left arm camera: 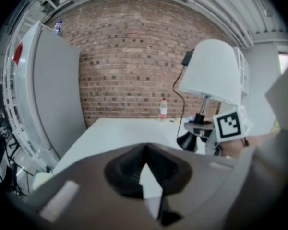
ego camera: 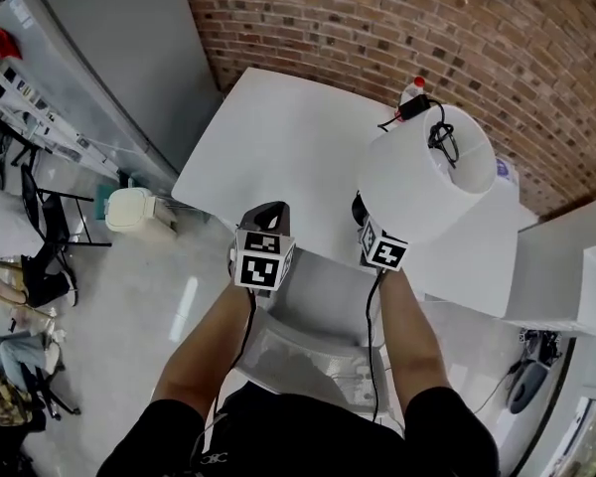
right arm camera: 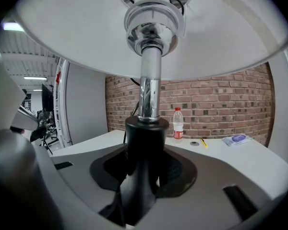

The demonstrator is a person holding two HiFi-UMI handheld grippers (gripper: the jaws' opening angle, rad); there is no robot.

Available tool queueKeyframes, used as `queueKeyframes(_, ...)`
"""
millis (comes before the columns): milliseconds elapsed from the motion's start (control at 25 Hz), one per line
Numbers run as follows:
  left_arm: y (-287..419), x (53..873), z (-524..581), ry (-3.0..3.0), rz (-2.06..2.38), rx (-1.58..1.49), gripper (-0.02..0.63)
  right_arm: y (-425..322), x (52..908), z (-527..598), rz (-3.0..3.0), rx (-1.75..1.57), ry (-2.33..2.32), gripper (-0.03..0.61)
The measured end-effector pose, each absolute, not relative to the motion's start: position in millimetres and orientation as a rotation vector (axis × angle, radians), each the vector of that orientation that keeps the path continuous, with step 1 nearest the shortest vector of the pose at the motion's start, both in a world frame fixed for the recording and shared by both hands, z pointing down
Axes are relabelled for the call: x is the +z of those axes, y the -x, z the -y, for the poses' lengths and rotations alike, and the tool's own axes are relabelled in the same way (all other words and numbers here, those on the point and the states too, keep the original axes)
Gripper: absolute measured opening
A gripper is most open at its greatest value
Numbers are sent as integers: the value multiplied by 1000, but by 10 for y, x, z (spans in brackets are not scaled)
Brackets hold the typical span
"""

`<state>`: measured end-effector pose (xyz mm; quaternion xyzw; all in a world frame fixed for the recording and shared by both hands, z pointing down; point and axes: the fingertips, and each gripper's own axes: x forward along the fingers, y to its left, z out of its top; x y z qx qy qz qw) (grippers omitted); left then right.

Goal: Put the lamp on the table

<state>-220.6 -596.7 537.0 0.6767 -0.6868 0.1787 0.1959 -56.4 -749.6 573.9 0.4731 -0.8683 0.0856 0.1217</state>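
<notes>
Head view: the lamp [ego camera: 429,172], with a white shade and a black cord [ego camera: 442,137] hanging at its top, is held roughly upright over the near right part of the white surface [ego camera: 268,147]. The right gripper [ego camera: 368,225] sits below the shade, at the near edge of the surface.

Right gripper view: the fingers [right arm camera: 178,170] are clamped on the lamp's black lower stem, and the chrome tube rises from it into the shade.

Left gripper view: the lamp's black base is low over the surface, but whether it touches cannot be told. The left gripper [left arm camera: 145,151] is just beside the right one, clear of the lamp. Its fingers appear closed, with nothing between them.

A plastic bottle [right arm camera: 178,123] stands at the far edge of the surface, against the brick wall [ego camera: 397,18].
</notes>
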Motion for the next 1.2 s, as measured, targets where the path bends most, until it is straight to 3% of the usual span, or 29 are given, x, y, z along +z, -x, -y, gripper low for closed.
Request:
queueKeyframes(520, 2430, 5929, 6259, -1852, 1900, 555, 2, 877, 6605, 8152, 2442, 170, -1358, 130)
queueKeyframes(1200, 2422, 6217, 6178, -1828, 1857, 601, 2, 871, 6827, 8199, 2465, 175, -1394, 132)
